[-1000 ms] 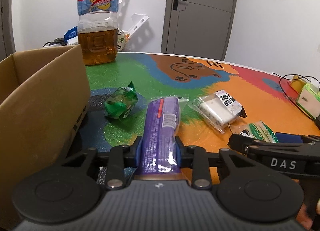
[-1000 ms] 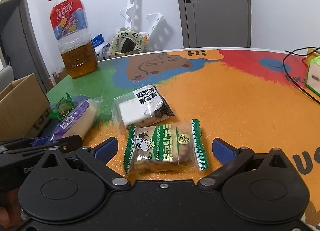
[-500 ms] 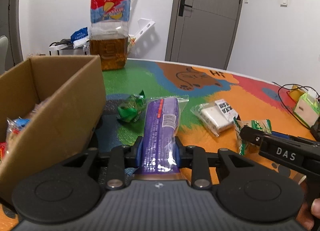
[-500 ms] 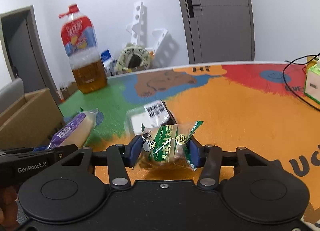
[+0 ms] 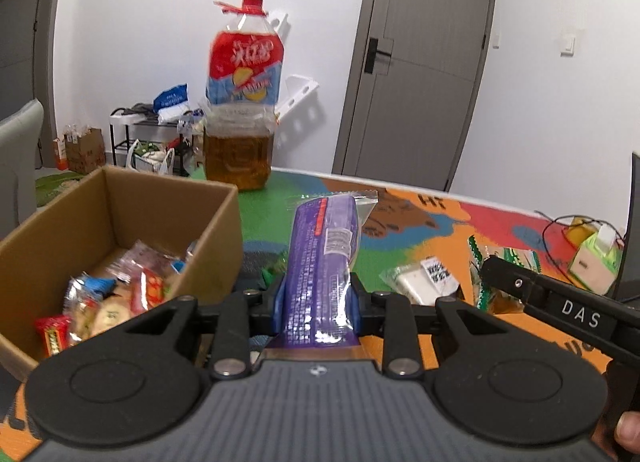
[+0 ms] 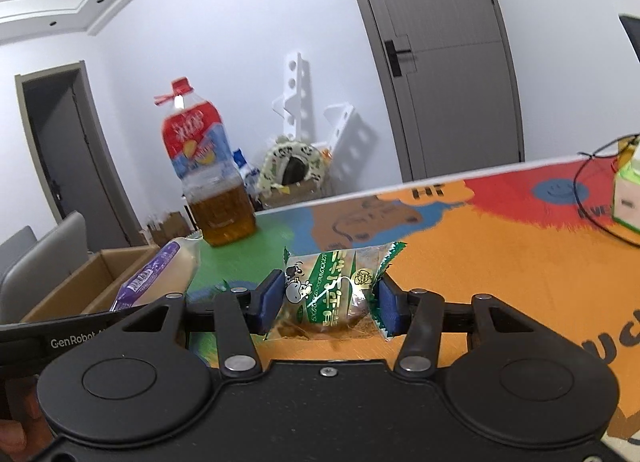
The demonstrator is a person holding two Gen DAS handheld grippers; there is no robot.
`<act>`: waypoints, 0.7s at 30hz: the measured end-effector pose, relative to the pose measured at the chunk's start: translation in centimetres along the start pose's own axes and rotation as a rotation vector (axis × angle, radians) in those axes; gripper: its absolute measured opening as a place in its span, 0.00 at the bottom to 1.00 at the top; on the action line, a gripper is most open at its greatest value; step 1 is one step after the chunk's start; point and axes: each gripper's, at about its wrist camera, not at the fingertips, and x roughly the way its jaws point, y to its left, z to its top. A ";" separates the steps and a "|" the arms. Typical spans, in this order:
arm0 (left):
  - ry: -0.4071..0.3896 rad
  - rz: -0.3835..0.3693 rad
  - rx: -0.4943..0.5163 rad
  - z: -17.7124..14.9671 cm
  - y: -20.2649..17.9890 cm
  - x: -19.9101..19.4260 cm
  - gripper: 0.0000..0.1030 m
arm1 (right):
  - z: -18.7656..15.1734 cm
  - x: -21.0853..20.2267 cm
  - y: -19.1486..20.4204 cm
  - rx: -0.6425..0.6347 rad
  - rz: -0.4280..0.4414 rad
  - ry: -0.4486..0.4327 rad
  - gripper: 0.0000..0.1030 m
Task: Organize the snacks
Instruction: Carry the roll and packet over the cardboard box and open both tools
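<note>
My left gripper (image 5: 318,308) is shut on a long purple snack pack (image 5: 322,262) and holds it in the air, just right of the open cardboard box (image 5: 224,230), which holds several wrapped snacks (image 5: 116,294). My right gripper (image 6: 328,302) is shut on a green-and-clear cake packet (image 6: 334,290), lifted above the table. The purple pack also shows in the right wrist view (image 6: 156,278), and the green packet in the left wrist view (image 5: 500,258). A white snack with a black label (image 5: 424,278) lies on the table between the grippers. A small green packet (image 5: 270,272) is mostly hidden behind the purple pack.
A large bottle of amber drink (image 5: 240,134) stands at the table's far edge behind the box. A green tissue box (image 5: 596,258) and a black cable (image 6: 588,198) are at the far right. The colourful table mat (image 6: 500,246) spreads ahead.
Both grippers have risen with their snacks. The left one has moved up beside the box, so its inside now shows. The right one shut on the green packet and lifted it.
</note>
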 end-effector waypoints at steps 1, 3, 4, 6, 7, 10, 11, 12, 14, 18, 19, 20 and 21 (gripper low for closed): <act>-0.007 0.001 -0.002 0.2 0.1 -0.3 0.28 | 0.2 -0.2 0.3 -0.002 0.007 -0.006 0.48; -0.021 0.002 -0.009 0.6 0.4 -0.9 0.28 | 0.4 -0.4 0.7 -0.004 0.016 -0.016 0.48; -0.029 0.004 -0.013 0.9 0.6 -1.2 0.28 | 0.5 -0.5 1.0 -0.005 0.021 -0.019 0.48; -0.043 0.006 -0.019 1.2 0.9 -1.8 0.28 | 0.8 -0.8 1.5 -0.006 0.030 -0.027 0.48; -0.047 0.008 -0.023 1.3 1.2 -2.1 0.28 | 1.0 -0.9 1.7 -0.007 0.035 -0.031 0.48; -0.059 0.014 -0.029 1.7 1.8 -2.9 0.28 | 1.5 -1.1 2.4 -0.006 0.052 -0.046 0.48; -0.066 0.019 -0.032 1.8 2.1 -3.2 0.28 | 1.6 -1.2 2.7 -0.005 0.057 -0.051 0.48; -0.071 0.024 -0.034 1.9 2.3 -3.4 0.28 | 1.7 -1.2 3.0 -0.006 0.064 -0.056 0.48; -0.080 0.031 -0.041 2.2 3.0 -3.9 0.28 | 2.0 -1.2 3.8 -0.013 0.079 -0.064 0.48; -0.095 0.052 -0.068 2.5 4.5 -4.6 0.28 | 2.0 -1.0 5.4 -0.026 0.100 -0.064 0.48; -0.098 0.056 -0.074 2.5 4.9 -4.7 0.28 | 2.0 -0.9 5.8 -0.029 0.105 -0.062 0.48; -0.101 0.061 -0.081 2.6 5.3 -4.8 0.28 | 1.9 -0.8 6.1 -0.031 0.109 -0.061 0.48; -0.103 0.065 -0.089 2.6 5.7 -5.0 0.28 | 1.9 -0.8 6.4 -0.032 0.113 -0.060 0.48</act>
